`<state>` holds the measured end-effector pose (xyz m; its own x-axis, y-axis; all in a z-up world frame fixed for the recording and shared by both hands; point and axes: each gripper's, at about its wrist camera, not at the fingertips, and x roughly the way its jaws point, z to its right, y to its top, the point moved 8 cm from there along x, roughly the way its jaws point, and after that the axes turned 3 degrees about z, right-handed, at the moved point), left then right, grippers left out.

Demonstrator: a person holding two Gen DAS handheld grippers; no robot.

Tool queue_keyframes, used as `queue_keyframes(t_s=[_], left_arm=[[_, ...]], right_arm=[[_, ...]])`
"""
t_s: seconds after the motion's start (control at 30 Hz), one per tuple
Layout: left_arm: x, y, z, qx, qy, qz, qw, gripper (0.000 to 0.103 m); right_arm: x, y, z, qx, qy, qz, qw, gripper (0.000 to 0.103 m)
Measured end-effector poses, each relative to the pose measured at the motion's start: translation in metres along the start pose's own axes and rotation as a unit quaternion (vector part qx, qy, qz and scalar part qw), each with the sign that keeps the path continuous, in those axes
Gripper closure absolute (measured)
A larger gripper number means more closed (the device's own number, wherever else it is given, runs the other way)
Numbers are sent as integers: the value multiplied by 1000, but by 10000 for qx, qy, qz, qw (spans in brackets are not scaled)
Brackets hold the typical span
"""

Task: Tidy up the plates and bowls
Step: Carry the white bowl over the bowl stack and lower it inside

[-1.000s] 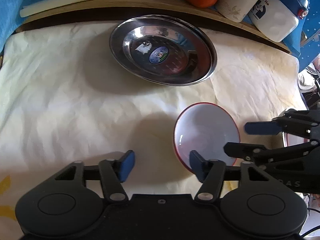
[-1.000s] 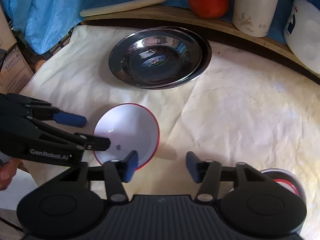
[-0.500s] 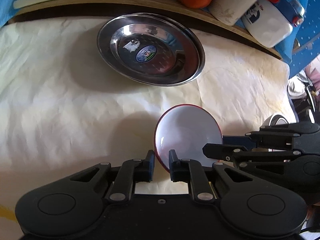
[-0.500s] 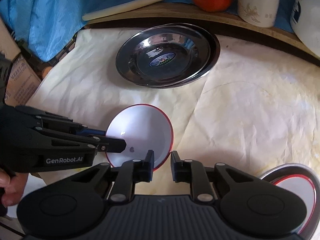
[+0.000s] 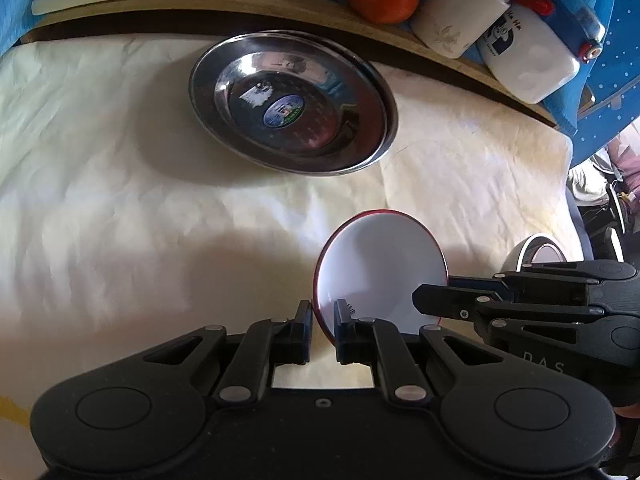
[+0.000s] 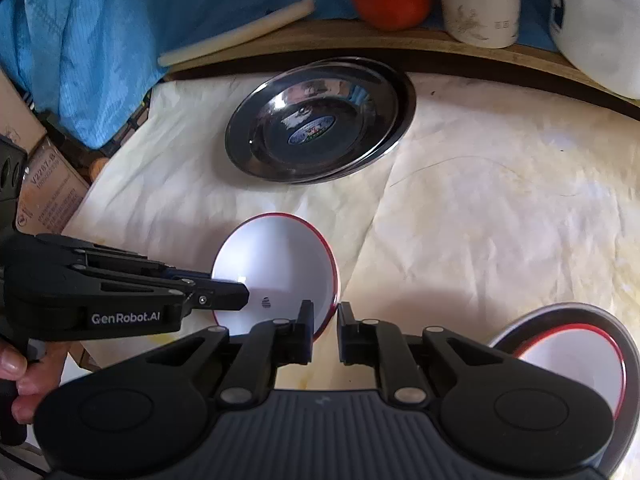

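Both jaws have just been closing on opposite edges of the red-rimmed white bowl [image 5: 380, 268], which sits on the cream cloth-covered surface [image 5: 120, 216] in front of the stacked steel plates [image 5: 294, 102]. The left gripper [image 5: 322, 326] pinches the thin rim on its side, and the right gripper [image 6: 323, 326] pinches the rim on its side. With only 2 narrow rim grips, uneven lifting could likely twist the bowl free or tip it against the second bowl [image 6: 576, 352] nearby.
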<state>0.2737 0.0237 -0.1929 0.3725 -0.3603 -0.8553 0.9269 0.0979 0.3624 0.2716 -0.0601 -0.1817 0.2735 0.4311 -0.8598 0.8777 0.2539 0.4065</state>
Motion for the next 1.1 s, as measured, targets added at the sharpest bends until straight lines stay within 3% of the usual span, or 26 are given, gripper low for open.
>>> queue_keyframes(t_s=[0.23,0.63,0.87,1.1], left_arm=[[-11,6,20,33,-153,101,9998,93],[-17,17,92,396,-644,115,9971,93],[-9,19,143,812,-840,42,9931,93],[3,13,170,1046,-896,-179,9903,93]], right_arm=[[-28,2,12,189,54,255,9995,90],[-91,-8,57,516,-265,664,9961,90],[-117,-21,91,810,-470,741,9928,90],[-128,-36,113,1019,-509,677,9912,90]])
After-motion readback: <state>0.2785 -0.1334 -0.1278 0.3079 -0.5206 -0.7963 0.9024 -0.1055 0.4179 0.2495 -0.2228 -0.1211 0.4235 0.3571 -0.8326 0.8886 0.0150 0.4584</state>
